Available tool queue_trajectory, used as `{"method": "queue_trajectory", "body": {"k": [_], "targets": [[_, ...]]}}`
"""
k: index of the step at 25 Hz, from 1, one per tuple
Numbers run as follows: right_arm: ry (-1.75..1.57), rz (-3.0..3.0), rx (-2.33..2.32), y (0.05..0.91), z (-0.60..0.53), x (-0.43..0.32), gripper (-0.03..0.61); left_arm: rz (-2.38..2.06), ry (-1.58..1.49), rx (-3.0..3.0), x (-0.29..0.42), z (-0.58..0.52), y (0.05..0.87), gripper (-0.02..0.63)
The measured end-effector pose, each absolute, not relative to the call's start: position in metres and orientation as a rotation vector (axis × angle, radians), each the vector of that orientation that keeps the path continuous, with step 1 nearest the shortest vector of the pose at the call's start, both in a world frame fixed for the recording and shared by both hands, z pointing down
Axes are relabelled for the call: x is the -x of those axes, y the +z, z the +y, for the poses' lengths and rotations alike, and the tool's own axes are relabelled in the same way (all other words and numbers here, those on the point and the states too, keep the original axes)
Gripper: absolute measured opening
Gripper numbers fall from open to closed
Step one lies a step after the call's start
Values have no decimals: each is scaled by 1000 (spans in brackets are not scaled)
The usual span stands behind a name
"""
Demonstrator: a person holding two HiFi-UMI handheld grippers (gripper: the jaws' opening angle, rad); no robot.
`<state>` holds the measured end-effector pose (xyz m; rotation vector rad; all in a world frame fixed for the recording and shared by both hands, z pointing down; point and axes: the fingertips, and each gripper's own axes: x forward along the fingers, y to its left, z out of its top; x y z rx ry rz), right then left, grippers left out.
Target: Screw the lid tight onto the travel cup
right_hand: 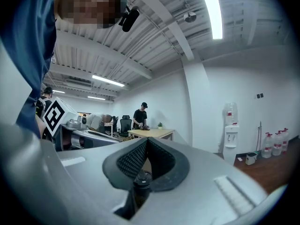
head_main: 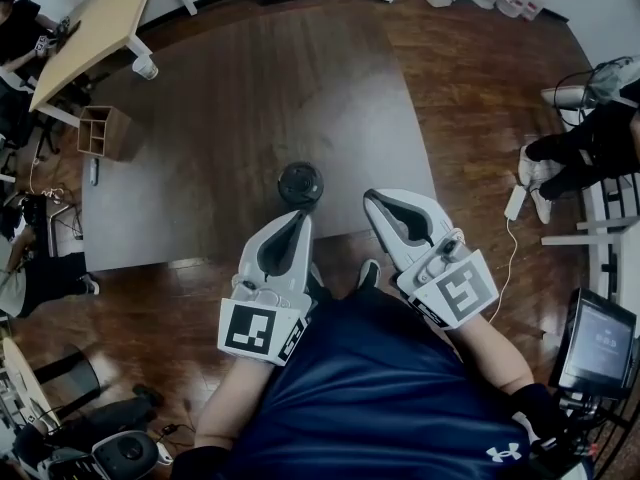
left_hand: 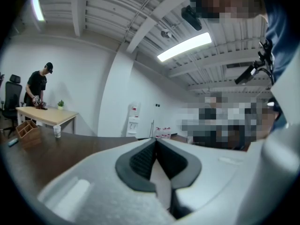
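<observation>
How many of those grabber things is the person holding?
2. The left gripper is over the near edge of the table, close to the travel cup; the right gripper is just to its right. Both are shut.

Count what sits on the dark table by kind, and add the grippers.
Travel cup: 1
Wooden box: 1
Paper cup: 1
Small pale item: 1
Grippers (left gripper, right gripper): 2
Total: 6
</observation>
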<state>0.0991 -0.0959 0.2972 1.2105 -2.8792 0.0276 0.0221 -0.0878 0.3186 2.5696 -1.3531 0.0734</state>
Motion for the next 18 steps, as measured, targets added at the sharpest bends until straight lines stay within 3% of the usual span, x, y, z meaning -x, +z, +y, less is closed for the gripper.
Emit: {"method": "queue_trajectory", "body": {"k": [18], "targets": [[38,-2867,-1210,298,-100,-89,11,-1365,63,-2557,-8,-91,319,5]]}}
